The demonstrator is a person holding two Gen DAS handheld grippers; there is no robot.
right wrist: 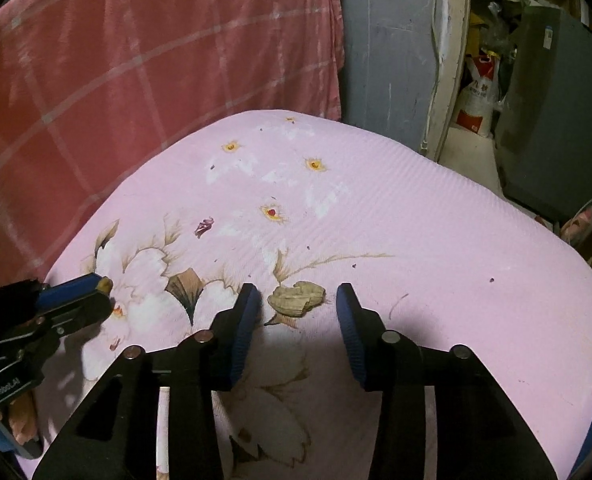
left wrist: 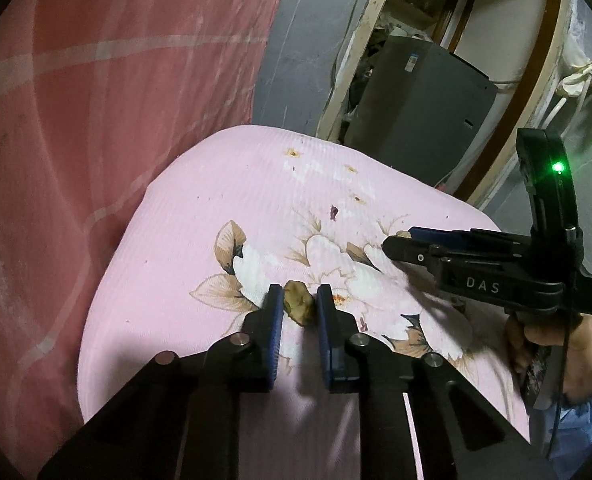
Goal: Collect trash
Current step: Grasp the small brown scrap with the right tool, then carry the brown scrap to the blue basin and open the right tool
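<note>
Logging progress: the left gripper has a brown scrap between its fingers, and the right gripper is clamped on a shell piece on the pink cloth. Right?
Not clamped: the right wrist view shows the right gripper open, its pads clear of the shell piece between them on the pink cloth. The rest holds.

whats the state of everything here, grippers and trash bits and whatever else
left gripper: shut on brown scrap
brown scrap: pinched between the left pads
right gripper: open, straddling tan scrap
tan scrap: lying on the cloth, clear of both pads
purple scrap: loose on the cloth, untouched
pink cloth: spread out, small crumbs on it
green light: lit
</note>
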